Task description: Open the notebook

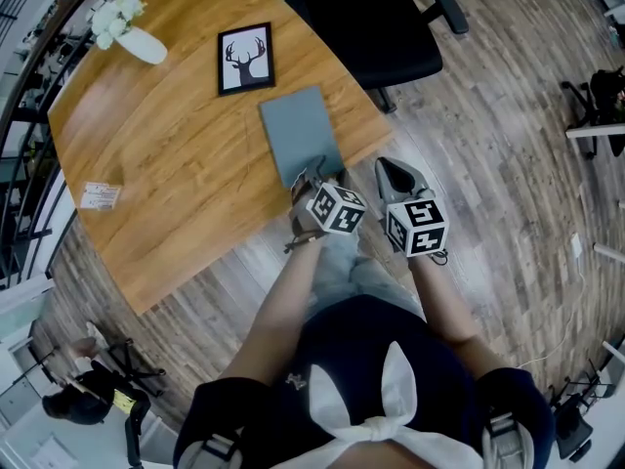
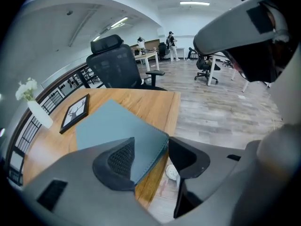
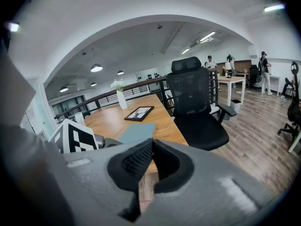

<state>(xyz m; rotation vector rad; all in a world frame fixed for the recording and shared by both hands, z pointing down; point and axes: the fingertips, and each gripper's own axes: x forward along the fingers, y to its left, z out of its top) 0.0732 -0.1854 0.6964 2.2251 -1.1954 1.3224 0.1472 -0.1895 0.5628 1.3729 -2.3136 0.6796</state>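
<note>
Notebook corner lies between wide-apart jaws of the left hand-held gripper.

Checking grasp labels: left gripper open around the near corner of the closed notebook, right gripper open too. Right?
One thing is off. The right gripper is not open: the right gripper view shows its fingers together with nothing between them. The rest stands: the left gripper is open around the near corner of the closed notebook.

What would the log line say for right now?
closed flat grey-blue notebook on wooden table | left gripper open, around its near corner | right gripper shut, empty
</note>
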